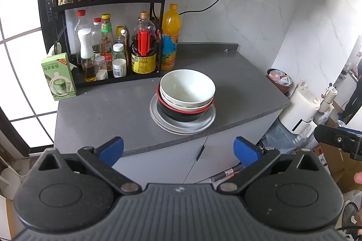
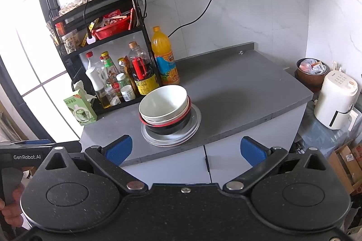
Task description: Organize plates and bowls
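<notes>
Both claws wide, empty: left claw [image 1: 178, 151], right claw [image 2: 186, 148]. Bowl stack [image 1: 186, 95] straight ahead on table [image 1: 101, 114], well apart; neither claw clearly nearer.

The left claw [image 1: 178, 151] has a black ribbed base plate with a small silver screw at its near middle. On each side sits a round black housing with a raised disc, topped by a triangular cut-out. Two black link arms, pinned with silver rivets, run out to fingers faced with blue textured pads [image 1: 112, 150].

The right claw [image 2: 185, 150] is built the same way, though its black plastic is speckled. Seen at the left edge of the right wrist view, the other claw's black body carries white "GenRobot.AI" lettering above a grey handle.
</notes>
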`<action>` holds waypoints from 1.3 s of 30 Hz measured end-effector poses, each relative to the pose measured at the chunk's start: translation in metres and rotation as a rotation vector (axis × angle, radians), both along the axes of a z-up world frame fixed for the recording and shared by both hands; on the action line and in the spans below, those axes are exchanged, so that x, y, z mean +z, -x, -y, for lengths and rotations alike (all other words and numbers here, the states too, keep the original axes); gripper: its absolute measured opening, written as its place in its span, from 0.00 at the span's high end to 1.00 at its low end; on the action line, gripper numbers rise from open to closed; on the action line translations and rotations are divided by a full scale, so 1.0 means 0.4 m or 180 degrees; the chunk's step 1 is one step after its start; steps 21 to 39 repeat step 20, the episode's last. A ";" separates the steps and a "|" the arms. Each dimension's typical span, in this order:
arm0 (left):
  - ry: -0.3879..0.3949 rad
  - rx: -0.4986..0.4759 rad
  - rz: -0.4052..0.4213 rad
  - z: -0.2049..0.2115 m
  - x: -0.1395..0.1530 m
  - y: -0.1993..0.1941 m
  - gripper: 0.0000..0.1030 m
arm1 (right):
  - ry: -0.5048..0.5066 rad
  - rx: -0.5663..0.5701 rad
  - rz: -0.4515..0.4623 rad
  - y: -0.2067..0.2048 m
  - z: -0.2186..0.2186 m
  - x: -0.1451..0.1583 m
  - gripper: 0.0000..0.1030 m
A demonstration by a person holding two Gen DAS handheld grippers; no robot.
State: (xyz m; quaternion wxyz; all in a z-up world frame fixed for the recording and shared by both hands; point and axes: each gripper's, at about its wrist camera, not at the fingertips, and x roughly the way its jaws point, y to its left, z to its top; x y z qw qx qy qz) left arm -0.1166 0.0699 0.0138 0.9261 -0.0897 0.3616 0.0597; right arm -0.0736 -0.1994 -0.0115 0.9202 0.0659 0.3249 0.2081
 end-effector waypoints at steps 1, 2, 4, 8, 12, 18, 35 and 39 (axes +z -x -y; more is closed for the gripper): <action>0.0004 -0.0003 -0.0002 0.000 0.000 -0.001 0.01 | -0.0001 -0.0005 -0.0004 0.001 -0.001 -0.001 0.00; 0.0009 -0.0010 -0.0005 -0.003 -0.002 -0.004 0.01 | 0.0001 -0.0010 -0.0009 0.001 -0.001 -0.001 0.00; 0.0011 -0.0022 -0.0013 -0.002 -0.003 -0.007 0.01 | -0.0003 -0.0016 -0.0018 0.001 -0.002 -0.004 0.00; 0.0020 -0.0045 -0.0037 0.000 -0.004 -0.019 0.01 | -0.0002 -0.0027 -0.0029 0.000 -0.002 -0.007 0.00; 0.0029 -0.0070 -0.0061 0.007 -0.008 -0.037 0.01 | -0.0036 -0.0037 -0.0098 -0.011 0.002 -0.013 0.00; 0.0017 -0.0092 -0.0092 0.034 -0.016 -0.066 0.01 | -0.0096 -0.0045 -0.0158 -0.036 0.021 -0.019 0.00; 0.0031 -0.0096 -0.0110 0.044 -0.021 -0.083 0.01 | -0.0114 -0.0049 -0.0201 -0.048 0.032 -0.026 0.00; 0.0031 -0.0096 -0.0110 0.044 -0.021 -0.083 0.01 | -0.0114 -0.0049 -0.0201 -0.048 0.032 -0.026 0.00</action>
